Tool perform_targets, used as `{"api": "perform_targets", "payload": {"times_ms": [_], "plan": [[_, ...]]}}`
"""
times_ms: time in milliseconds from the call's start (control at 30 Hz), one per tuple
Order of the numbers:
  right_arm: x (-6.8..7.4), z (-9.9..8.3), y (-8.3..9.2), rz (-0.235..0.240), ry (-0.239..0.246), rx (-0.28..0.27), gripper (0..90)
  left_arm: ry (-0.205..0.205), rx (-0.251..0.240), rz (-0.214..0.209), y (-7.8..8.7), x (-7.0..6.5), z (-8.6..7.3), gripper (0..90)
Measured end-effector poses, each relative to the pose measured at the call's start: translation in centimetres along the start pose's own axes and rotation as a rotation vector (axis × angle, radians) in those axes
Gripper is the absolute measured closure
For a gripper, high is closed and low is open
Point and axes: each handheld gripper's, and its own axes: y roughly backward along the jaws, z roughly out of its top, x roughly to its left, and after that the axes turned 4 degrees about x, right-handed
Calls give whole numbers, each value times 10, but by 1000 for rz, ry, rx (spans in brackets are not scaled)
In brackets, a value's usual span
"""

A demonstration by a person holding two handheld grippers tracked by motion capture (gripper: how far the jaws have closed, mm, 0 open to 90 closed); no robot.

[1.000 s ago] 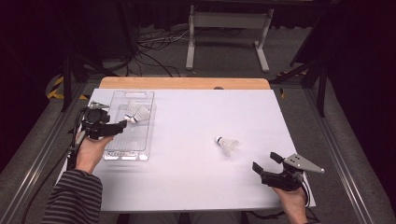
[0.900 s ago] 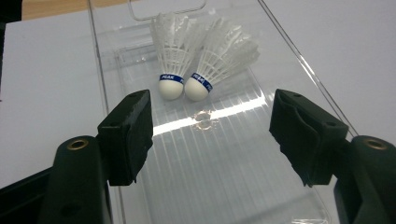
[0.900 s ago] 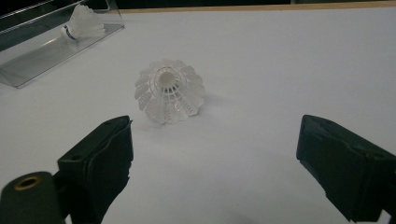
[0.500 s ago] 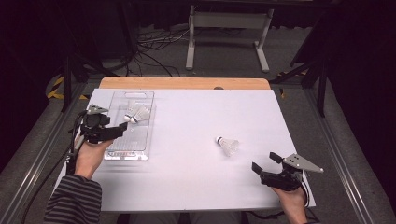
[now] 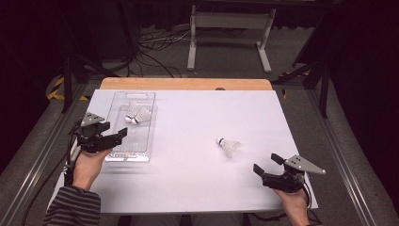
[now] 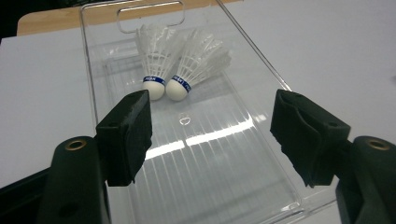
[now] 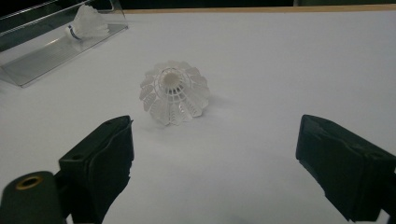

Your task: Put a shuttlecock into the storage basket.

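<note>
Right gripper (image 7: 212, 163): jaws wide apart, empty, low in the frame, aimed at a white shuttlecock (image 7: 174, 97) lying alone on the white tabletop (image 7: 289, 70), skirt toward the camera. Seen from above at lower right (image 5: 270, 165), with that shuttlecock (image 5: 229, 146) just up and left of it.

Left gripper (image 6: 212, 135): jaws also spread, nothing between them, poised over the near end of a clear plastic tray (image 6: 261, 186). Inside, toward the far end, two shuttlecocks (image 6: 180, 63) side by side, touching, cork tips toward the camera.

Likely step: gathering shuttlecocks into the tray, two in, one left. Next move probably for the right gripper: forward, close gently on the loose shuttlecock, carry to the tray at upper left.
</note>
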Motion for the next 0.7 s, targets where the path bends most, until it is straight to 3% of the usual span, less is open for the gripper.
{"api": "perform_targets", "payload": {"times_ms": [200,333,533,700], "plan": [[0,0,0,0,-7,2,126,-15,-20,-24,3,-3,-9,295],[0,0,-1,-1,-7,2,131,-2,-63,-47,8,-4,-16,291],[0,0,-1,-4,-7,3,135,11,-85,-52,11,0,-24,291],[1,0,-1,-8,3,5,136,-1,-101,-51,16,-1,-28,291]]}}
